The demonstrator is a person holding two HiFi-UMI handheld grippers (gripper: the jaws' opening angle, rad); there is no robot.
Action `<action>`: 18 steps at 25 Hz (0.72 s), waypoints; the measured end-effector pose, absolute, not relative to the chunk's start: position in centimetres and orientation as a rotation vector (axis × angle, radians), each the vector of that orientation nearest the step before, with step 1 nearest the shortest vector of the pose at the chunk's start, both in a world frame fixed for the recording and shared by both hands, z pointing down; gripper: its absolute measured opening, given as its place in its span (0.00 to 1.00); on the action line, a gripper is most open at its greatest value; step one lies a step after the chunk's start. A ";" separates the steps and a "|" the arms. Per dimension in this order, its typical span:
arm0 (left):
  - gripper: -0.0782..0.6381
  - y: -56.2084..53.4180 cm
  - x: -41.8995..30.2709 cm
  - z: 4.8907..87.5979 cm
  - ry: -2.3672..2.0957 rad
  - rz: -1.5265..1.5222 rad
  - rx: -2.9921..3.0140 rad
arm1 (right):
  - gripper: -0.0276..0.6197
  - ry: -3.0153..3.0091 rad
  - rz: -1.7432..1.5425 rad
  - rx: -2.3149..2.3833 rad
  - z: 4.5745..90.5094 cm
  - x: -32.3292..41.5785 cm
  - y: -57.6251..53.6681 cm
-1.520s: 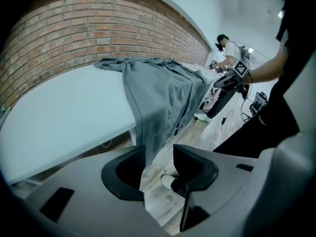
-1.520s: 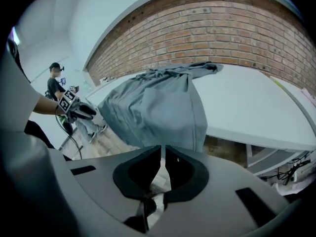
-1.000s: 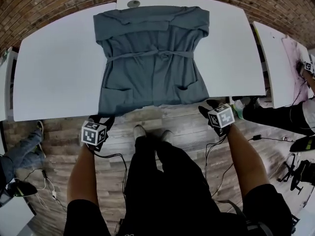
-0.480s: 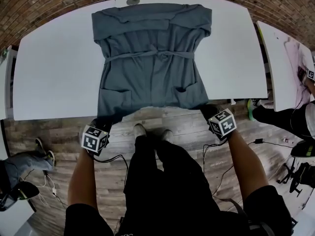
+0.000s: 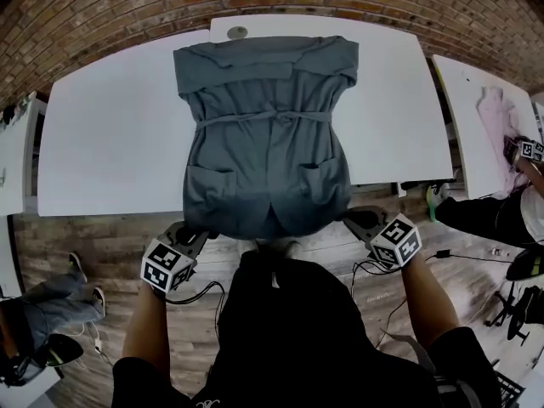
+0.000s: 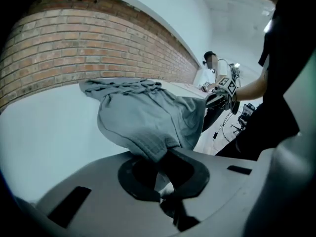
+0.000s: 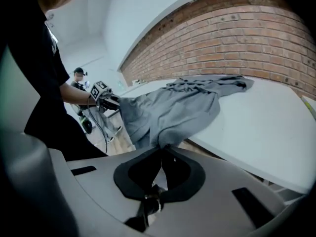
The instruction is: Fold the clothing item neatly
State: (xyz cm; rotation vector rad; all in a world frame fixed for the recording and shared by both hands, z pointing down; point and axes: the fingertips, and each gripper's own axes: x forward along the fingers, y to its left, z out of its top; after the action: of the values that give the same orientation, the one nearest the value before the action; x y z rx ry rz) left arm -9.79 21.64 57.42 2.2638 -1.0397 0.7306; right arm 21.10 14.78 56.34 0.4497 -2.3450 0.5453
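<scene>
A grey belted garment (image 5: 263, 134) with two front pockets lies spread on the white table (image 5: 110, 143), collar at the far edge. Its near hem is lifted off the table's front edge and sags between my two grippers. My left gripper (image 5: 192, 230) is shut on the hem's left corner; in the left gripper view the cloth (image 6: 143, 117) bunches into the closed left gripper (image 6: 160, 158). My right gripper (image 5: 354, 220) is shut on the hem's right corner. In the right gripper view the fabric (image 7: 173, 110) runs into the closed right gripper (image 7: 162, 151).
A second white table (image 5: 466, 134) at the right carries a pinkish cloth (image 5: 493, 110), and another person (image 5: 501, 215) sits beside it. A seated person's legs (image 5: 42, 291) show at lower left. A round grommet (image 5: 237, 32) sits at the table's far edge, below the brick wall (image 5: 127, 7).
Both grippers have risen with the hem corners in them. The hem, earlier hanging over the table's front edge, is now raised and bulges toward me.
</scene>
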 end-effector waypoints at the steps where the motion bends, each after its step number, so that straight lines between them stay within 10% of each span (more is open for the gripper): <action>1: 0.12 21.5 -9.5 56.2 -1.037 0.713 2.293 | 0.05 -2.370 0.530 0.433 55.3 20.4 14.9; 18: 0.12 12.4 -10.9 40.4 -1.149 0.374 2.641 | 0.05 -2.691 0.411 0.682 40.3 15.4 6.4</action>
State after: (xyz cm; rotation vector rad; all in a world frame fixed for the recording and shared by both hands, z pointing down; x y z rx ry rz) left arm -10.90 12.41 40.40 2.6410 -1.1486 0.3736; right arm 15.42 6.35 40.30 0.6822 -2.6914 0.4107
